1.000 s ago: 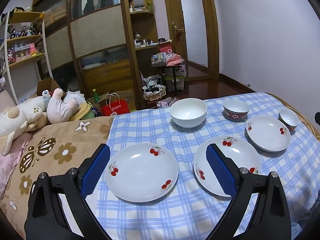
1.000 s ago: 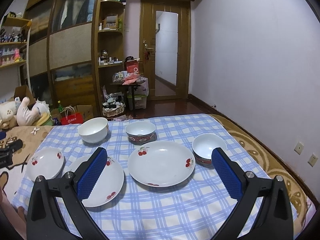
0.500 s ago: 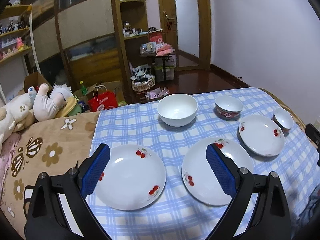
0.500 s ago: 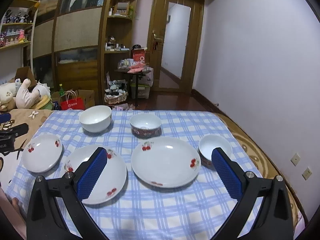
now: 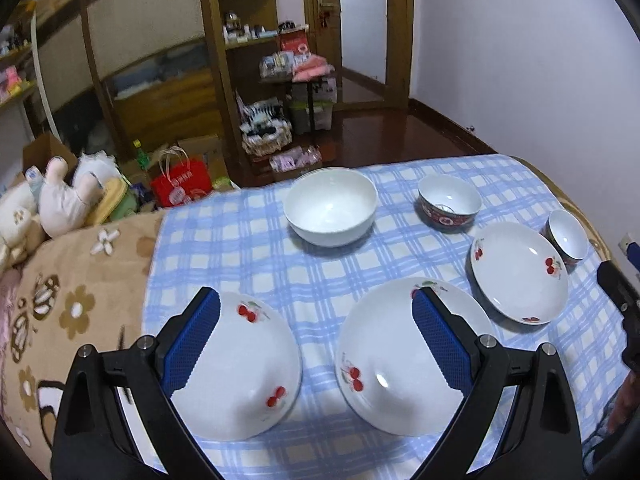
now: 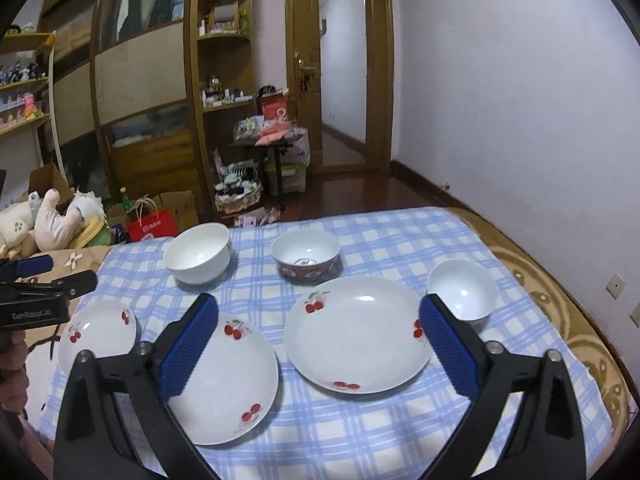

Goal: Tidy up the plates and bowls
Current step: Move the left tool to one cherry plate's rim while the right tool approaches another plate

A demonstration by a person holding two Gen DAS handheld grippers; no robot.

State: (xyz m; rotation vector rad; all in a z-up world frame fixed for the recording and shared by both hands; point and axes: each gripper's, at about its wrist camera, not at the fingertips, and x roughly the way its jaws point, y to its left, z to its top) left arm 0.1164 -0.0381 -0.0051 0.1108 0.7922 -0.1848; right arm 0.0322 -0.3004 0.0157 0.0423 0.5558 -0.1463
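On the blue checked cloth (image 5: 248, 248) lie three white cherry plates: a left plate (image 5: 240, 368), a middle plate (image 5: 396, 364) and a right plate (image 5: 520, 272). Behind them stand a plain white bowl (image 5: 331, 208), a patterned bowl (image 5: 449, 204) and a small bowl (image 5: 566, 236). My left gripper (image 5: 314, 304) hangs open above the gap between the left and middle plates, holding nothing. My right gripper (image 6: 318, 306) is open and empty over the middle plate (image 6: 224, 376) and the large plate (image 6: 356, 336), with the small bowl (image 6: 462, 290) beside its right finger.
The cloth covers a bed with a brown flowered blanket (image 5: 68, 300) on the left. Plush toys (image 5: 60, 200) lie at its far left corner. Shelves, a red bag (image 5: 182, 184) and a cluttered side table stand beyond. A hand (image 6: 12, 364) holds the left gripper (image 6: 40, 280).
The left gripper has come closer to the two near plates, which now look larger and lower in its view. The right gripper has shifted slightly. Both stay open.
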